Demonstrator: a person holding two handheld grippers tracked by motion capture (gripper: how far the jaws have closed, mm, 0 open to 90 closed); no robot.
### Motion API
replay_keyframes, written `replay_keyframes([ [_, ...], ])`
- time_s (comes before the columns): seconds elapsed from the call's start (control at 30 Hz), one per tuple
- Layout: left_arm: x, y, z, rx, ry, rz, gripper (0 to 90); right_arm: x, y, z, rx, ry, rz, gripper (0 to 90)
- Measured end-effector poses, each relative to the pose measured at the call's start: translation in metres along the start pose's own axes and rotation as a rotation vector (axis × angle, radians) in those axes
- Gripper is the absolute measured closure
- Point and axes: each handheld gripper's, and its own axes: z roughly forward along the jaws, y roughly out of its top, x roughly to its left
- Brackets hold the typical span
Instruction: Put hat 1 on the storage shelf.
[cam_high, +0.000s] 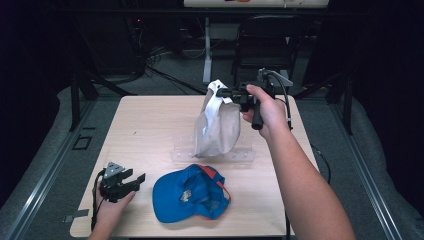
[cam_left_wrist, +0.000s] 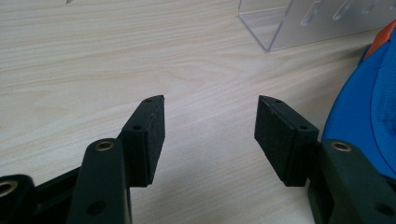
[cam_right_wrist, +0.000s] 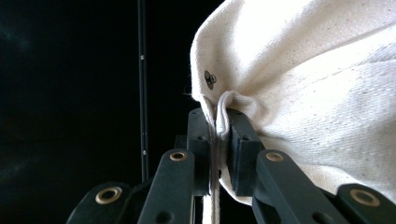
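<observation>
Leftmost, the left hand-held gripper (cam_high: 134, 181) rests on the pale wooden tabletop (cam_high: 150, 125) near its front left corner, jaws spread wide with nothing between them. Just right of it lies a blue baseball cap with orange trim (cam_high: 190, 192), upturned, near the front edge. Behind the cap stands a clear acrylic rack (cam_high: 240, 156). Further right, the right hand-held gripper (cam_high: 223, 92) is held above the tabletop, jaws clenched on the edge of a cream canvas cap (cam_high: 217, 125), which hangs over the rack.
</observation>
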Motion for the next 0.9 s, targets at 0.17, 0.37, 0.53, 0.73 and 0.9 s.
replay_keyframes([
  [0.17,-0.004,0.006,-0.004,-0.014,-0.013,0.001,43.2,0.0,0.002,0.011,-0.007,-0.022,0.008,81.7],
  [0.37,-0.035,0.03,-0.01,-0.066,-0.064,0.102,45.4,0.001,0.005,0.023,-0.028,-0.031,0.019,81.6],
  [0.53,-0.067,0.059,-0.012,-0.096,-0.095,0.233,45.4,0.0,0.008,0.03,-0.03,-0.04,0.008,81.4],
  [0.73,-0.097,0.09,-0.008,-0.118,-0.145,0.309,47.1,0.003,0.007,0.04,-0.027,-0.032,-0.004,80.8],
  [0.9,-0.116,0.101,0.002,-0.108,-0.168,0.345,52.2,0.004,0.005,0.049,-0.018,-0.034,-0.012,80.6],
])
